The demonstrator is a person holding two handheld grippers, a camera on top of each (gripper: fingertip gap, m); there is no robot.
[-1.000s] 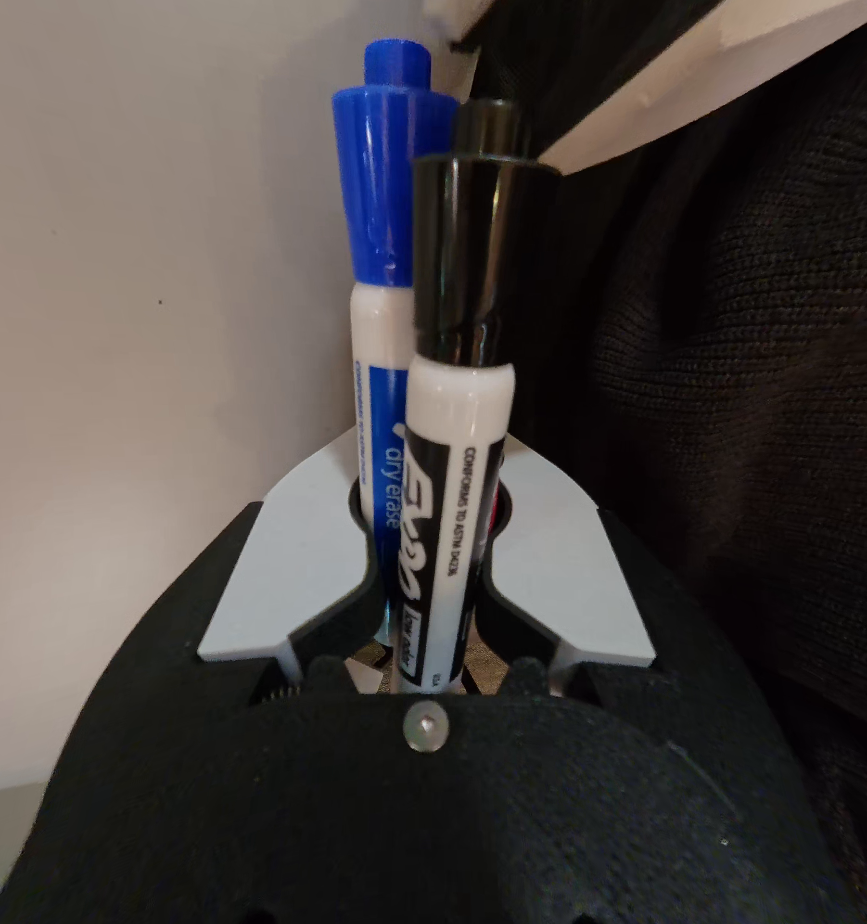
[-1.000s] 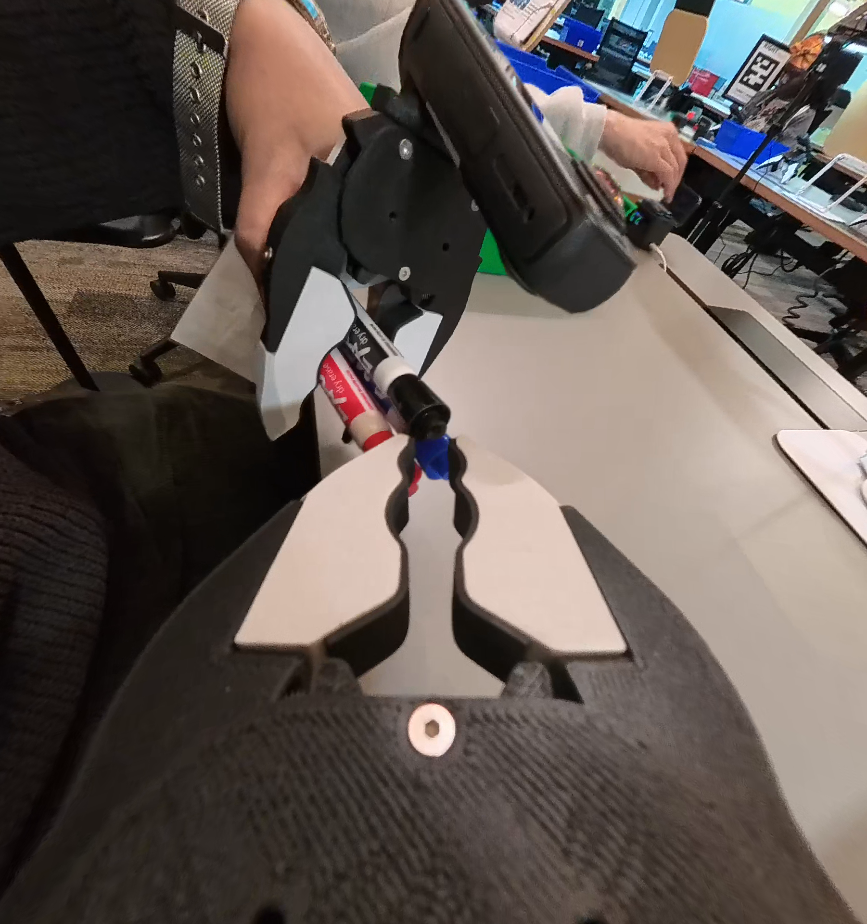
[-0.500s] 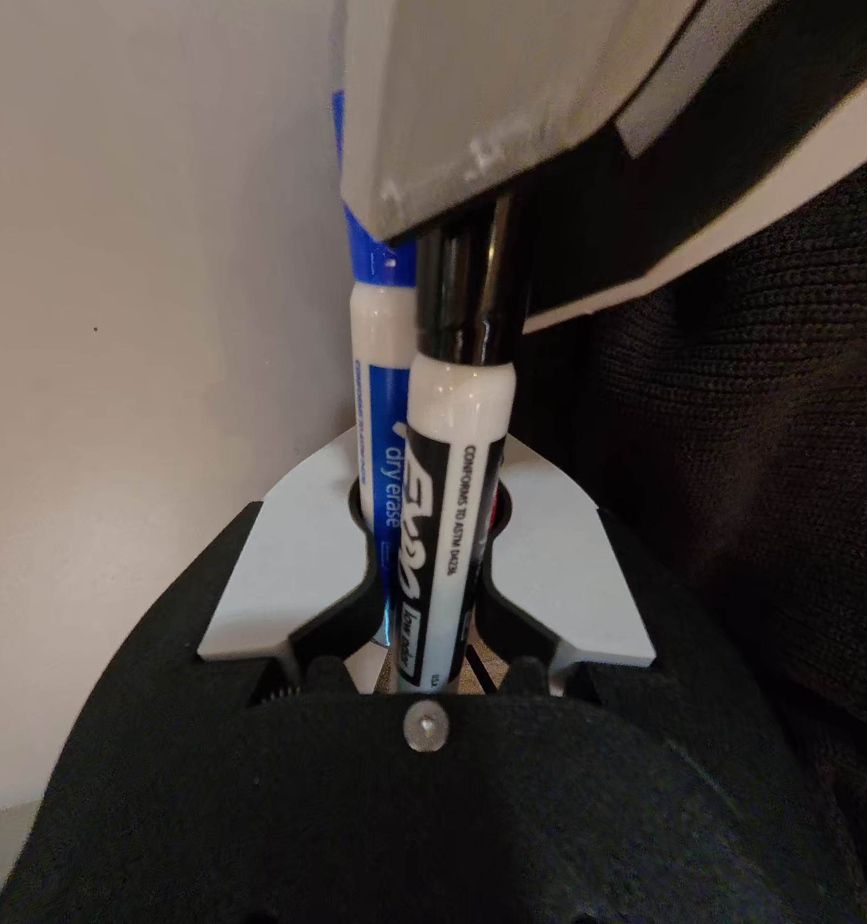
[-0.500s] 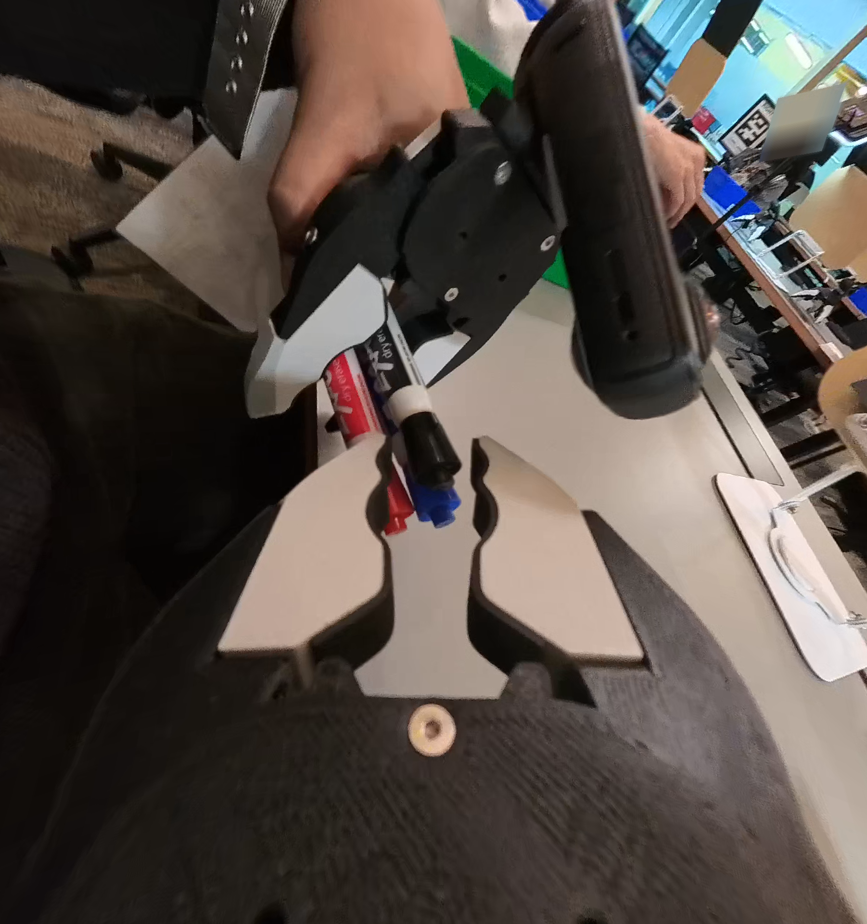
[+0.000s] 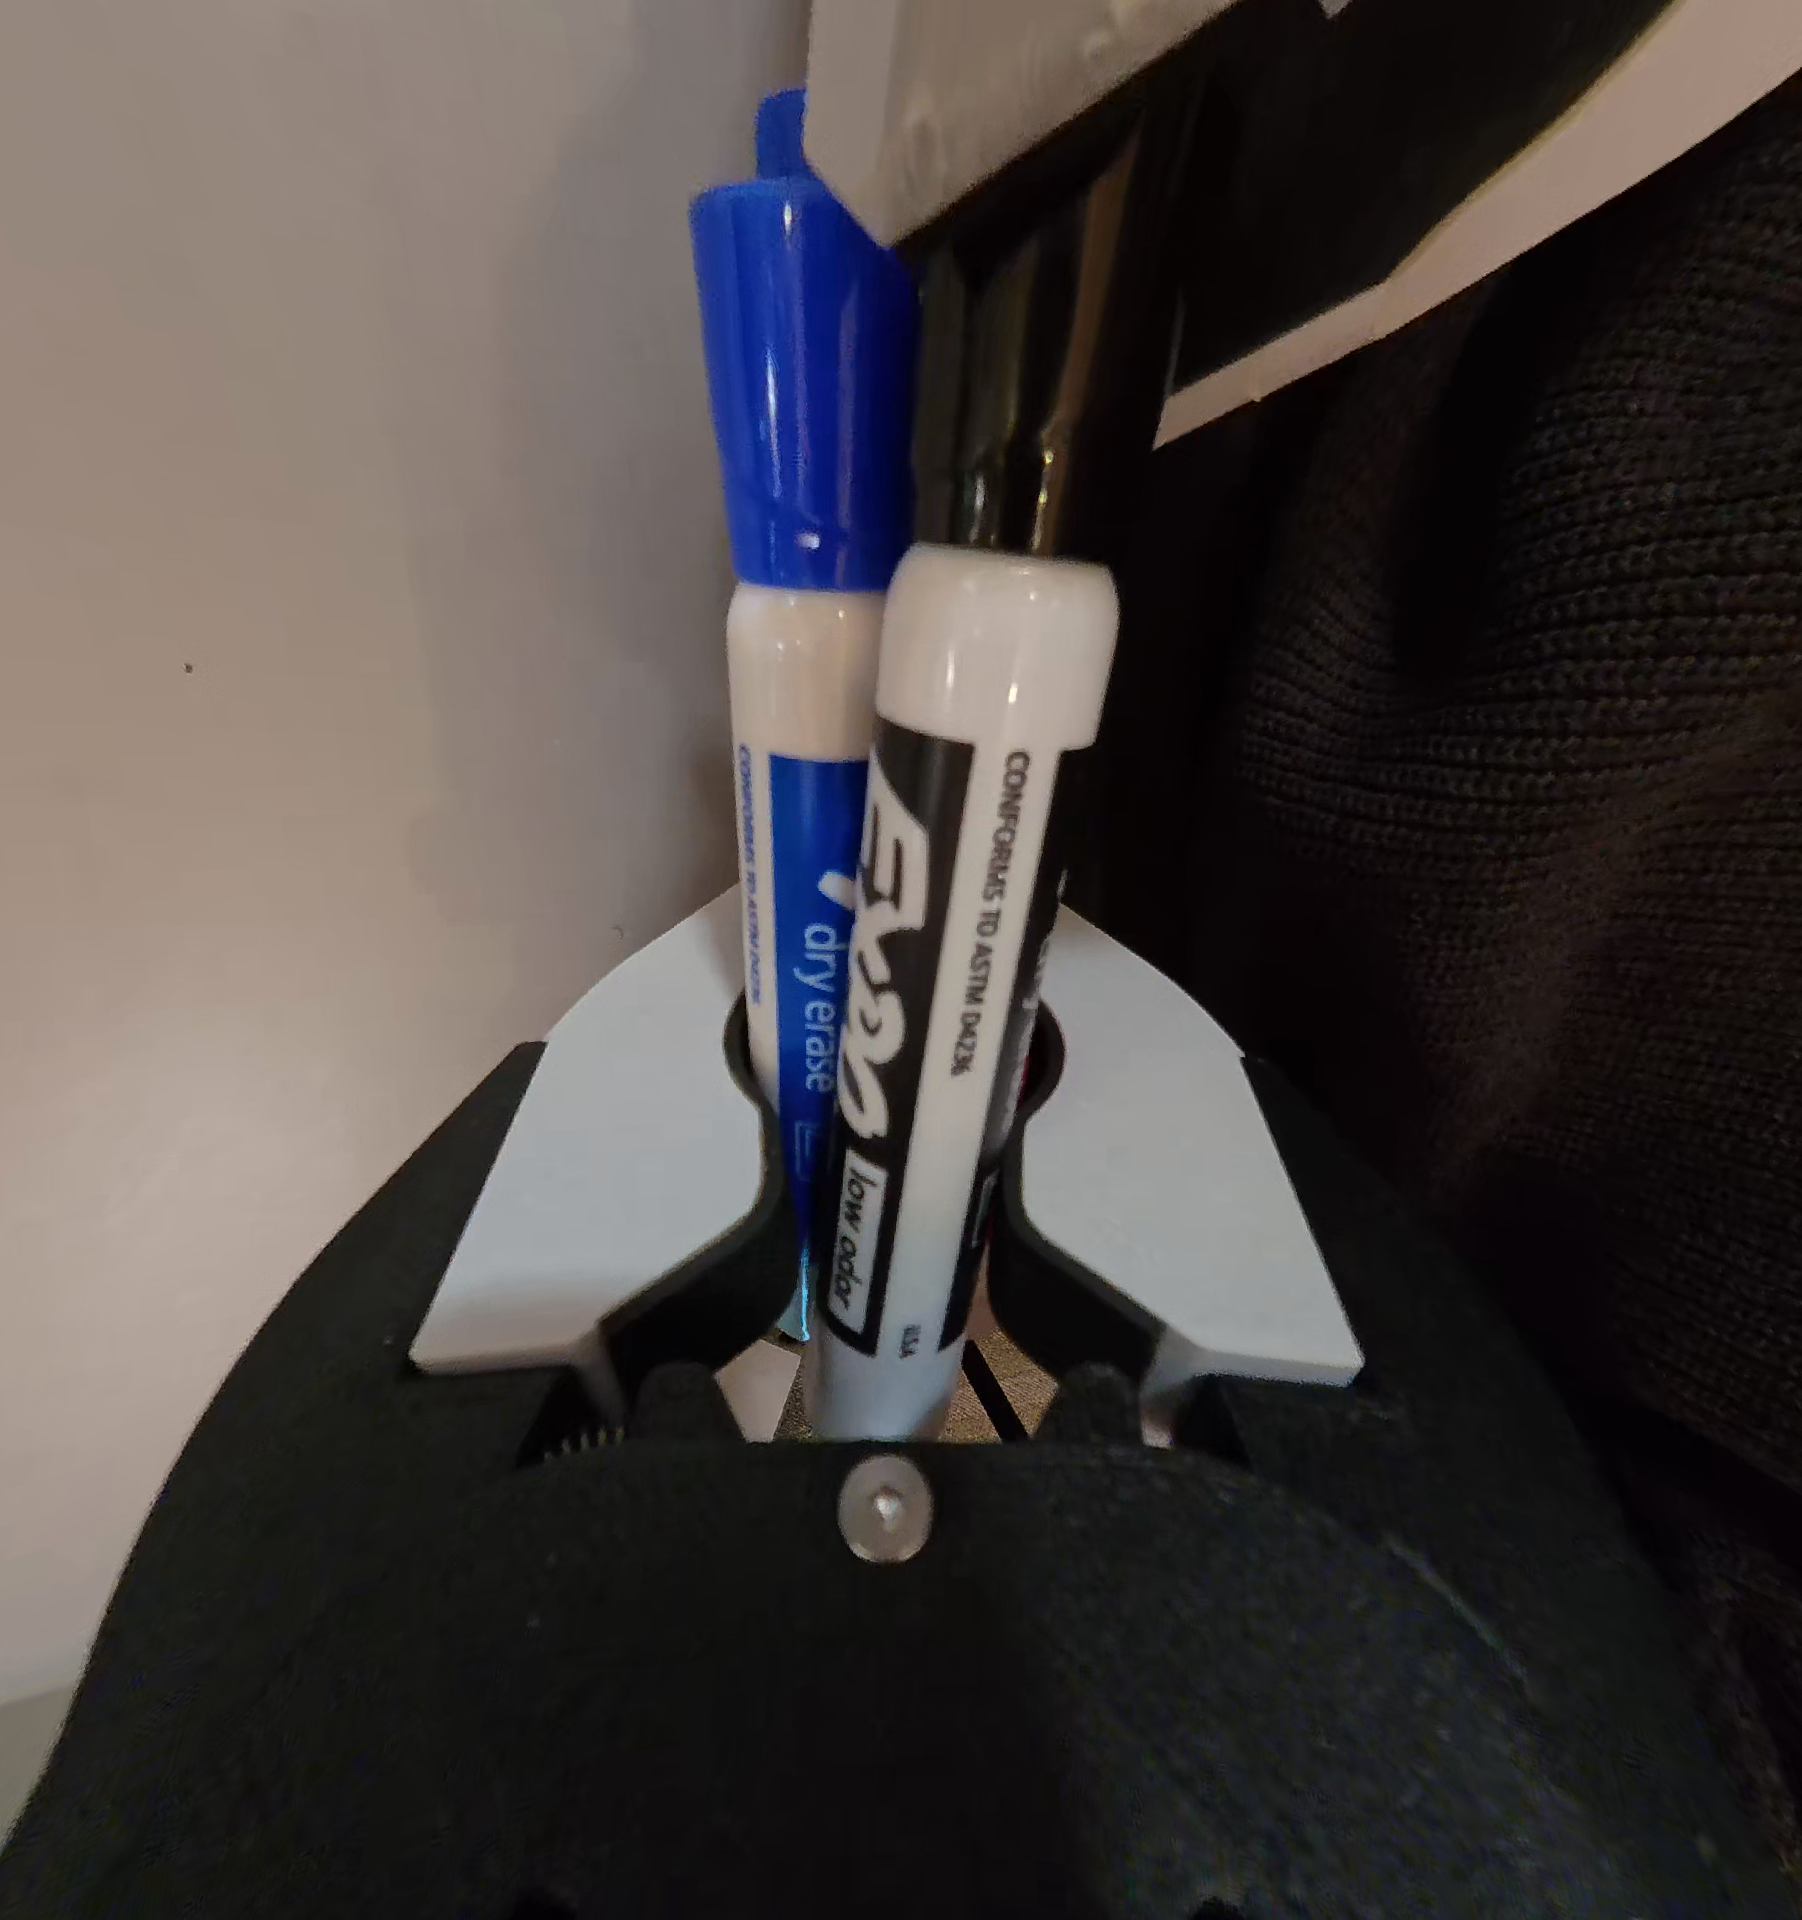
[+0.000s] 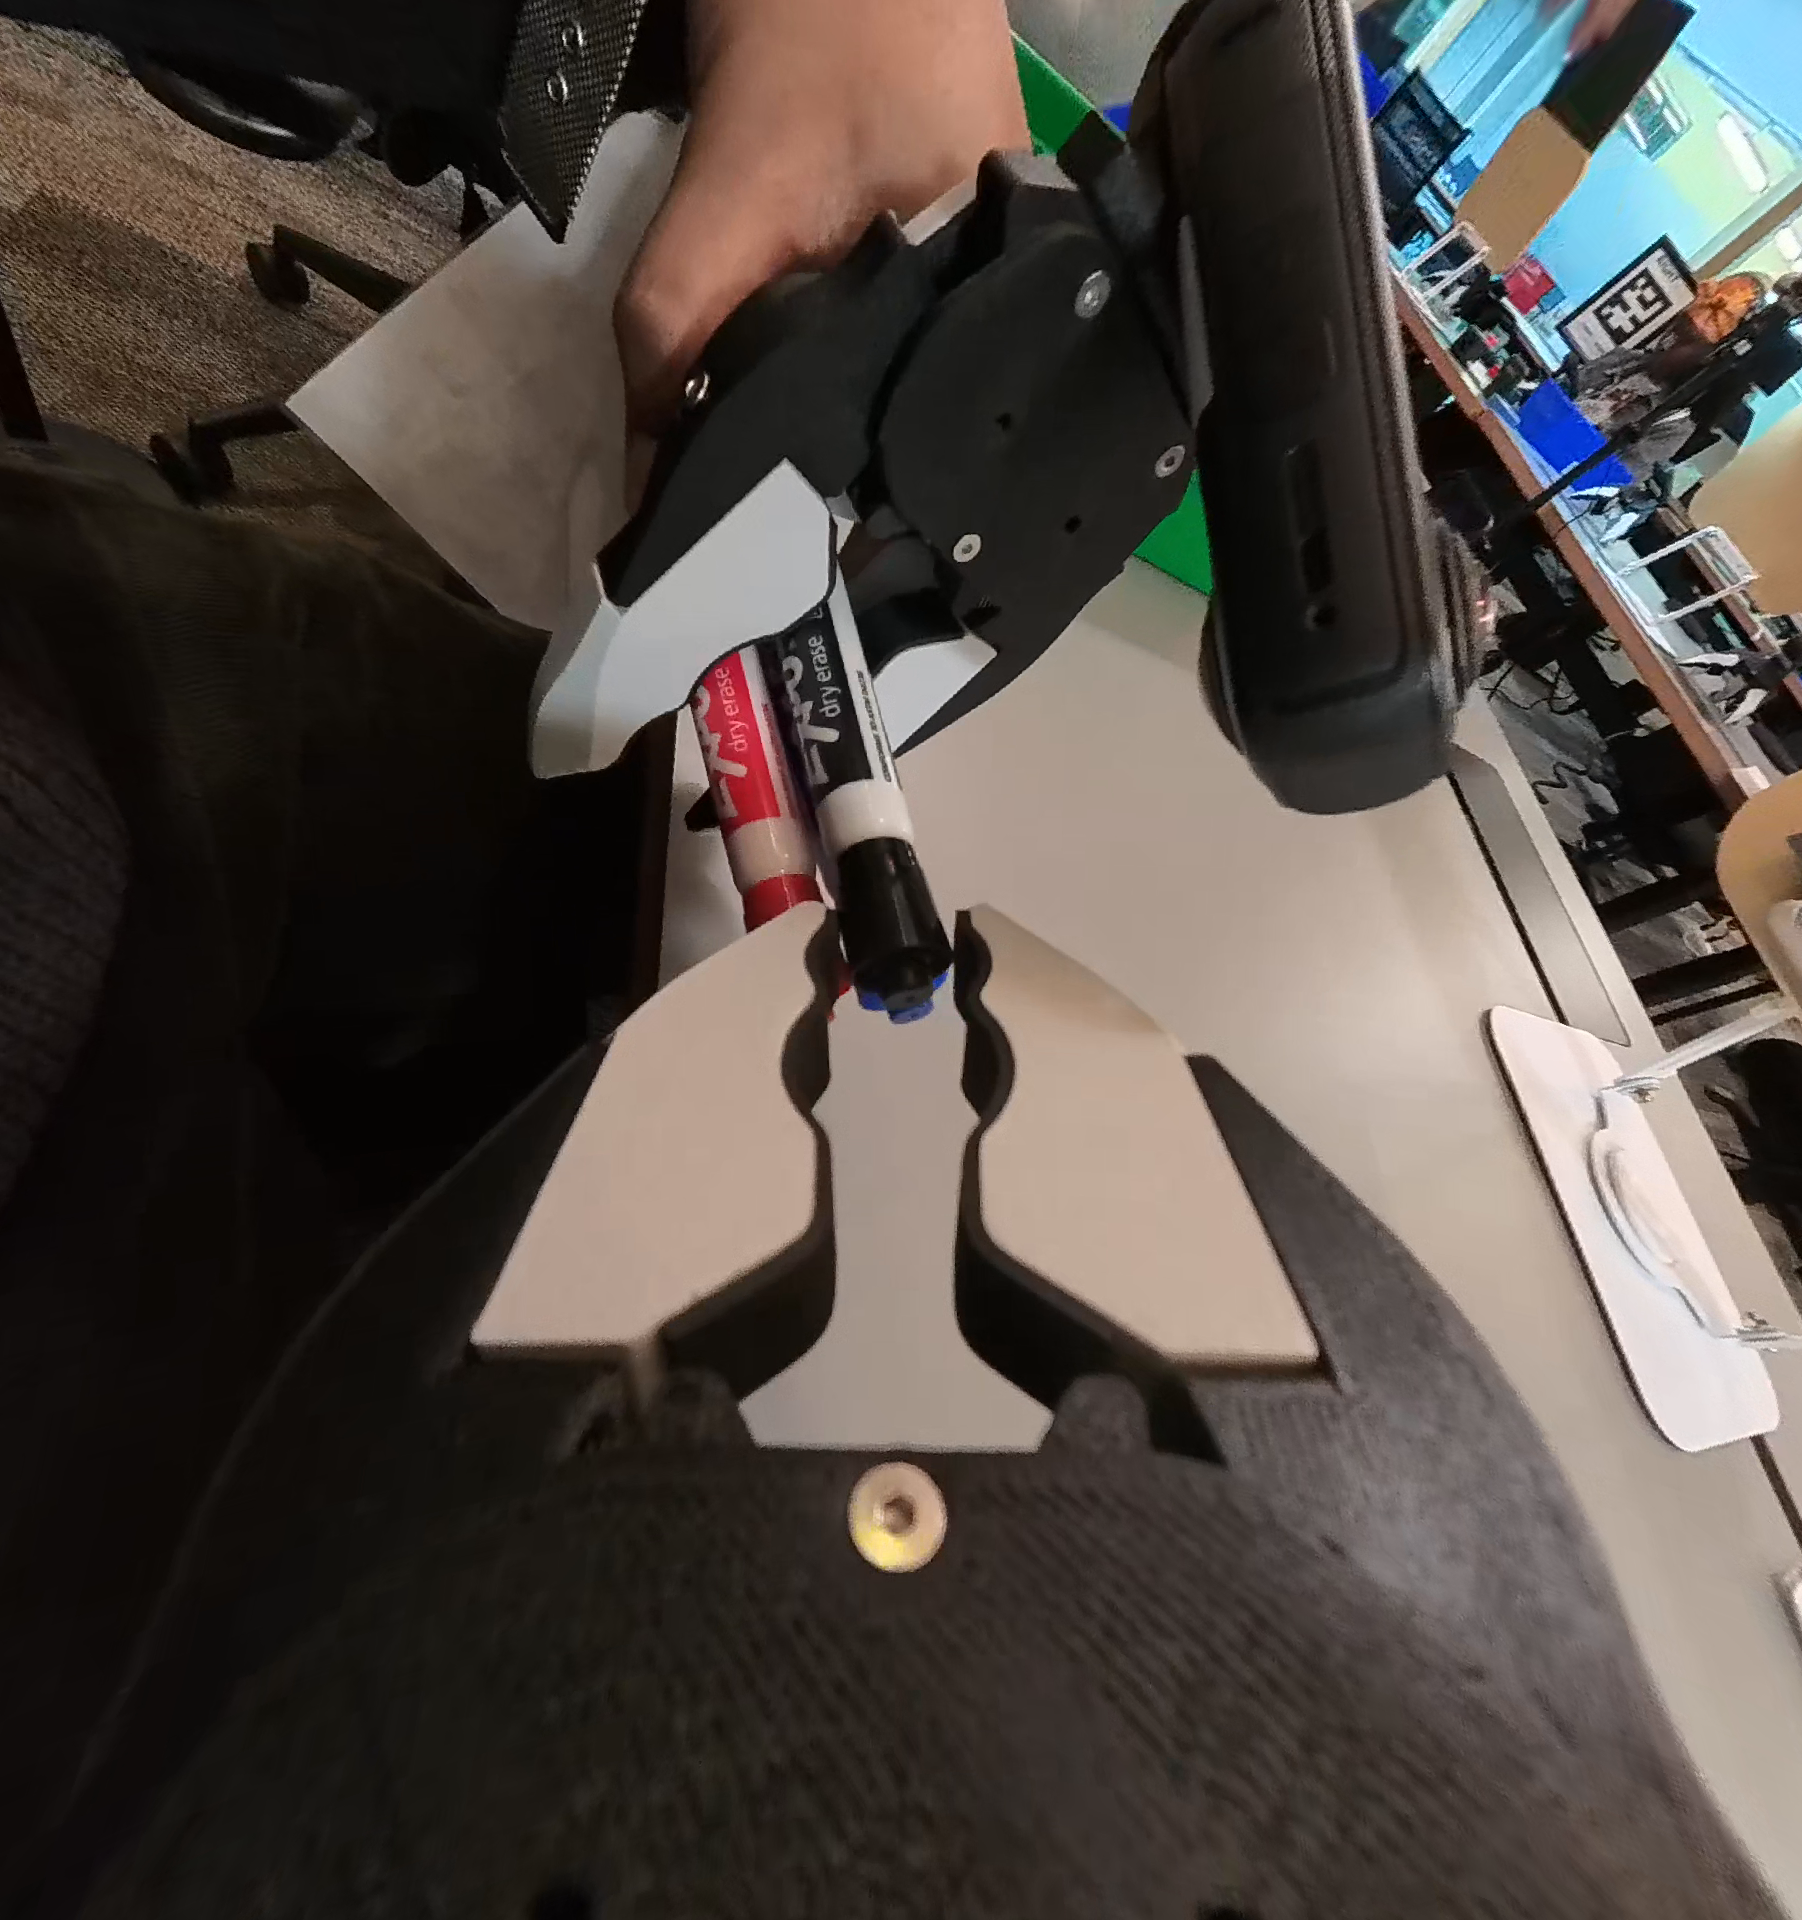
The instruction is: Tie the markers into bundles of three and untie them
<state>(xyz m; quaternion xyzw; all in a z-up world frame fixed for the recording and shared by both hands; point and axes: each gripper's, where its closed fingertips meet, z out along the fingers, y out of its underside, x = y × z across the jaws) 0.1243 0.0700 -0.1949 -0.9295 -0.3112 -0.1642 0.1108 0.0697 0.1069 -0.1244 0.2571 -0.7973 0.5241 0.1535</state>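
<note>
My left gripper (image 5: 897,935) is shut on a bundle of three dry-erase markers that stick out forward: a blue one (image 5: 803,520), a black one (image 5: 980,831) and a red one (image 6: 741,769), which only the right wrist view shows clearly. My right gripper (image 6: 892,925) faces them. Its jaws sit on either side of the black marker's cap (image 6: 892,925) and appear closed on it. The blue cap's tip shows just behind. In the left wrist view the right gripper's fingers (image 5: 980,104) cover the black cap's top.
A person's hand (image 6: 803,156) holds the left gripper (image 6: 731,665), which carries a black device (image 6: 1292,416). Below is a pale table (image 6: 1240,935) with a white flat stand (image 6: 1624,1247) at right. Dark knitted cloth (image 5: 1551,727) lies close by. Desks and chairs stand behind. Some 10 cm of space lies between my two pairs of fingers.
My right gripper closed in over the marker tips and its jaws narrowed around the black cap. The black marker has tilted and shifted against the blue one in the left gripper.
</note>
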